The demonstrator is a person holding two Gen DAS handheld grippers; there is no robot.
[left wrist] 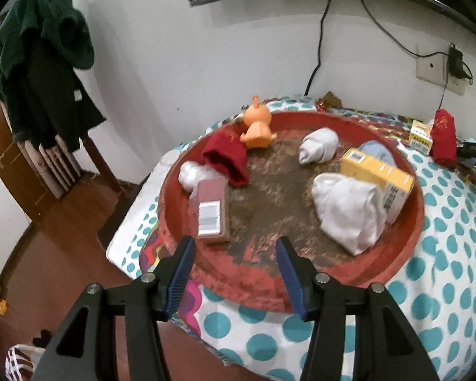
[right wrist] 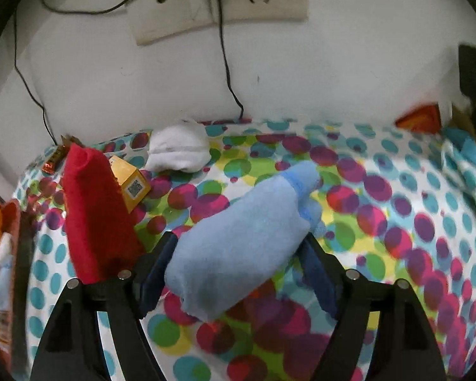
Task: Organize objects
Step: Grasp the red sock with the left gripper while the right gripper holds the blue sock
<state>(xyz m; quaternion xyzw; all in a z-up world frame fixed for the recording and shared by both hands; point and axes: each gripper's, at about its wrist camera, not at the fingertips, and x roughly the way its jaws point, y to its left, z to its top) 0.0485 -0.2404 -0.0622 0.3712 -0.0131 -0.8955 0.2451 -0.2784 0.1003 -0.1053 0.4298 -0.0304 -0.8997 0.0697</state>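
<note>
Your right gripper (right wrist: 238, 260) has the rolled light blue sock (right wrist: 241, 241) between its jaws, which stand spread on either side of it, the pads not clearly pressing; the sock lies on the spotted cloth of the desk (right wrist: 396, 222), pointing toward one o'clock; a red sock (right wrist: 95, 216) stands at ten o'clock of it and a white sock (right wrist: 177, 152) at eleven; your left gripper (left wrist: 234, 273) hovers with jaws spread and empty over the near rim of the red tray (left wrist: 396, 263), which carries socks, boxes and an orange toy (left wrist: 257, 127); you look to be at the grasp or release of the blue sock, I cannot tell which; next, either close squarely on its middle or lift clear without snagging it.
</note>
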